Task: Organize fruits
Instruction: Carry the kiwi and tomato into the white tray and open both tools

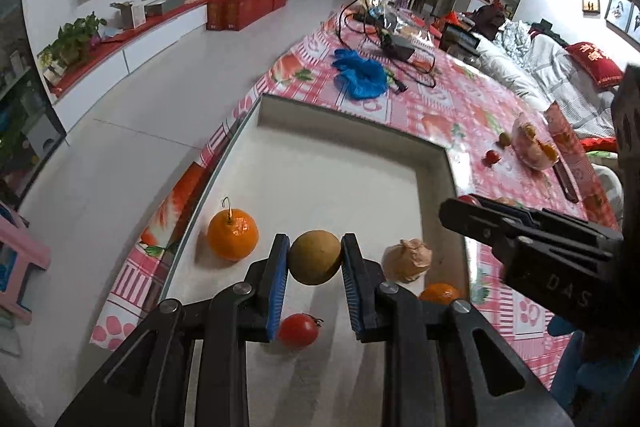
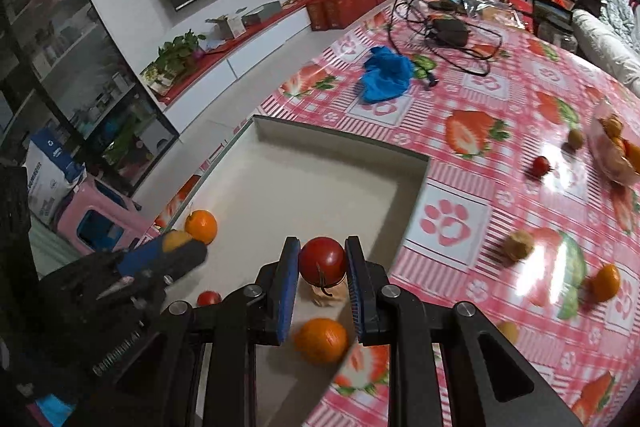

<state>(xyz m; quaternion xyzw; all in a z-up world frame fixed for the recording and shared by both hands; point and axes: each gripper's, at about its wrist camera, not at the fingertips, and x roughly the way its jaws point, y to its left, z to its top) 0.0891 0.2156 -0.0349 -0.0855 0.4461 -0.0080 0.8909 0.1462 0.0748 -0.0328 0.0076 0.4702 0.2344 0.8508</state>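
Note:
In the left wrist view my left gripper is shut on a round brownish-green fruit held over the near part of the white tray. In the tray lie an orange with a stem, a small tomato, a beige wrapped fruit and a second orange. In the right wrist view my right gripper is shut on a red tomato, above the tray's near right corner. The left gripper shows at the left edge of that view.
On the strawberry-print tablecloth, right of the tray, lie a brown fruit, an orange, a tomato, a greenish fruit and a clear bag of fruit. A blue cloth and black cables lie farther back.

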